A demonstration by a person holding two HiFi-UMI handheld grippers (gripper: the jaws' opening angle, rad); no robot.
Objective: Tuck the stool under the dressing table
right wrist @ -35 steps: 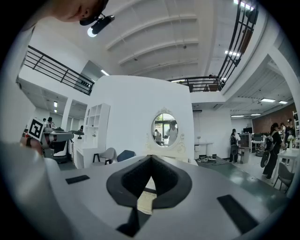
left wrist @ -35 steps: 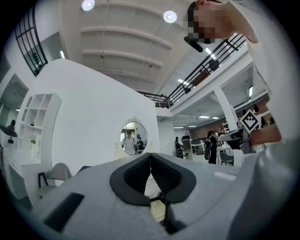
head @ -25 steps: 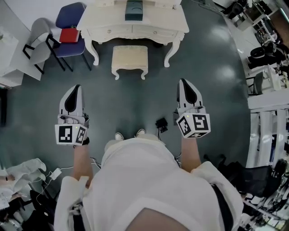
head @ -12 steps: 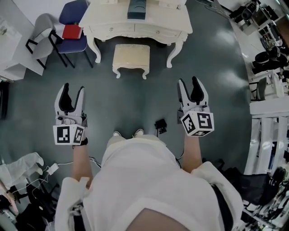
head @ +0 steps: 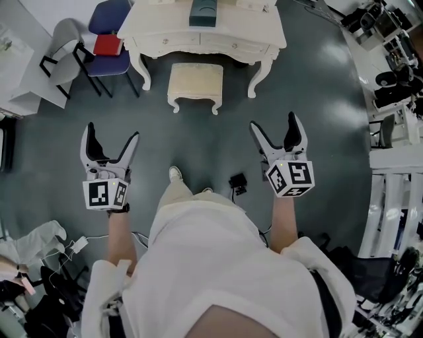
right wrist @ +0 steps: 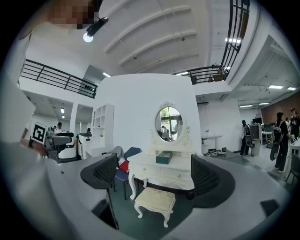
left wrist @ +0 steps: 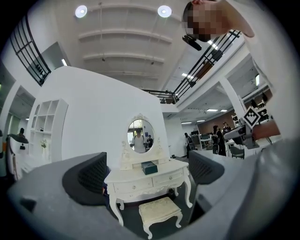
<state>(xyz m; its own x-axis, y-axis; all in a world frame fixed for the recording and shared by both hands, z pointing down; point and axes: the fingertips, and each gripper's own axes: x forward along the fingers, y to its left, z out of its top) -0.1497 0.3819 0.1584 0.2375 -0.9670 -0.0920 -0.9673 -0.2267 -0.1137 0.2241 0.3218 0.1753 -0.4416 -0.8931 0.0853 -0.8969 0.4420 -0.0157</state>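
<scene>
The stool [head: 194, 84] is standing well ahead, long side facing, centred between the left gripper [head: 112, 132] and right gripper [head: 275, 123], just before the dressing table [head: 205, 30]. Both sets of jaws have just been opening wide, with nothing between them.

The head view's top edge cuts off the dressing table [head: 205, 30]. In its own view, the right gripper [head: 274, 122] has a pad [right wrist: 206, 176] hiding the table's right legs.

A blue chair [head: 114, 64] is standing on the dark floor [head: 198, 138]. A red thing [head: 106, 45] is lying on its seat (what it is, I cannot tell). A grey chair [head: 58, 39] is standing just left of the blue chair. A dark green box [head: 202, 12] is sitting off to its right. A small black thing [head: 236, 182] is lying on the floor, well away from the blue chair. Some white cloth [head: 36, 239] is lying well away from it too.
</scene>
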